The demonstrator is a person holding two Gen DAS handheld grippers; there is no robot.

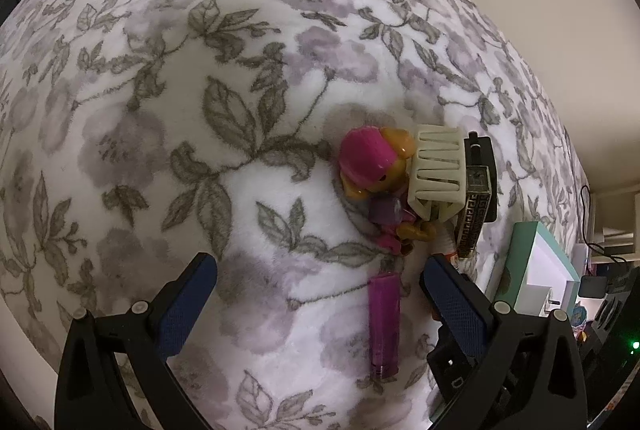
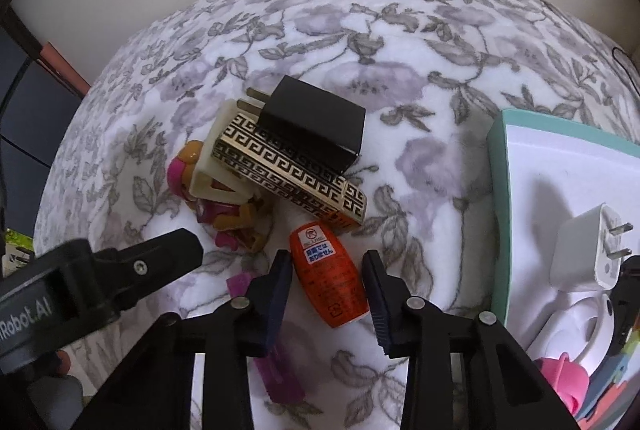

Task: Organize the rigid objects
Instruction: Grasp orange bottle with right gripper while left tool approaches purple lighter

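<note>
An orange bottle [image 2: 328, 274] with a white label lies on the floral blanket between the pads of my right gripper [image 2: 326, 266]. The jaws stand narrow around it, and a thin strip of blanket shows beside the right pad. Just beyond is a pile: a pink and orange toy figure [image 1: 372, 158], a cream slotted piece [image 1: 438, 166], a gold-and-black patterned box [image 2: 288, 170] and a black charger [image 2: 316, 122] on top. My left gripper [image 1: 320, 270] hangs open over the blanket, holding nothing. A purple lighter [image 1: 384, 322] lies near its right finger.
A teal box [image 2: 496, 190] with a white inside stands at the right and holds a white charger [image 2: 588, 254] and other small items. The left gripper's finger [image 2: 172, 250] reaches in close to the toy. The blanket's edge and a pale wall lie beyond.
</note>
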